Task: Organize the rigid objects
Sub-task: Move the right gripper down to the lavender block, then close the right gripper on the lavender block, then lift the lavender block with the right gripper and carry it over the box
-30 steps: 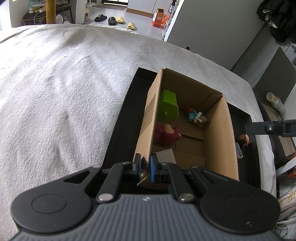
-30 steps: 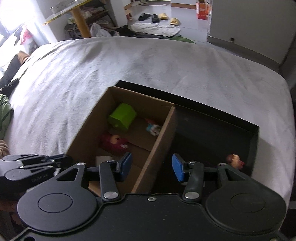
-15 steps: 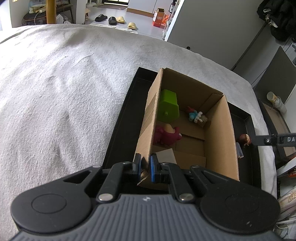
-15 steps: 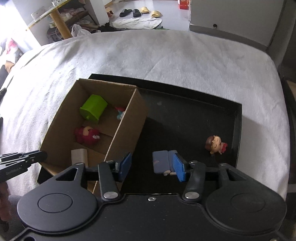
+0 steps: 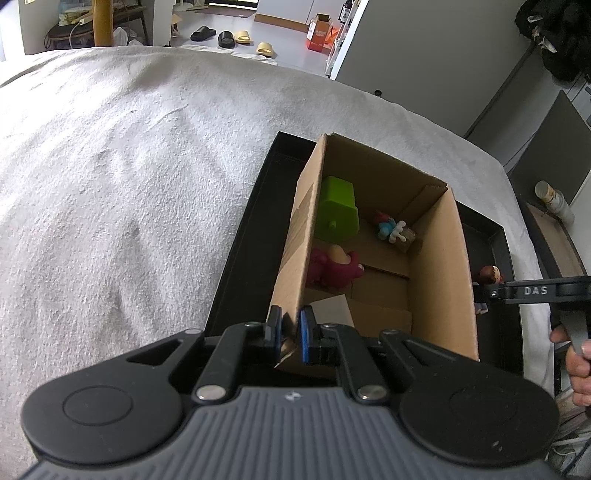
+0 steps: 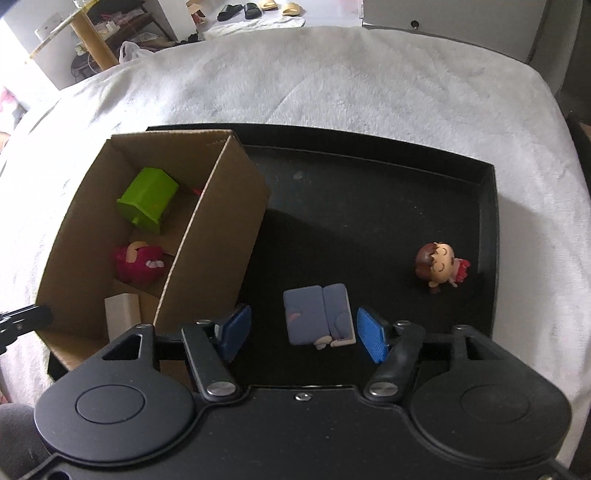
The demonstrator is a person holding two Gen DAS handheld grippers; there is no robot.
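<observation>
A cardboard box [image 5: 439,258] [image 6: 218,236] stands at the left of a black tray [image 6: 369,206] [image 5: 243,236]. In it lie a green block [image 6: 147,199] [image 5: 338,208], a magenta plush figure [image 6: 138,262] [image 5: 332,267], a small blue-and-red figure [image 5: 391,229] and a beige block [image 6: 122,314]. My left gripper [image 5: 289,332] is shut on the box's near left wall. My right gripper [image 6: 303,330] is open just above a grey-blue flat toy [image 6: 319,314] on the tray. A brown-haired doll [image 6: 439,267] [image 5: 491,275] lies to its right.
The tray rests on a white fluffy cover [image 6: 332,81] [image 5: 110,184]. Behind it are a grey cabinet [image 5: 424,48], slippers on the floor [image 5: 232,35] and a wooden table leg [image 6: 92,44]. The right gripper's arm [image 5: 535,290] reaches in from the right in the left wrist view.
My right gripper has swung right from over the box to over the tray and come down near the grey-blue toy. My left gripper stays shut on the box wall.
</observation>
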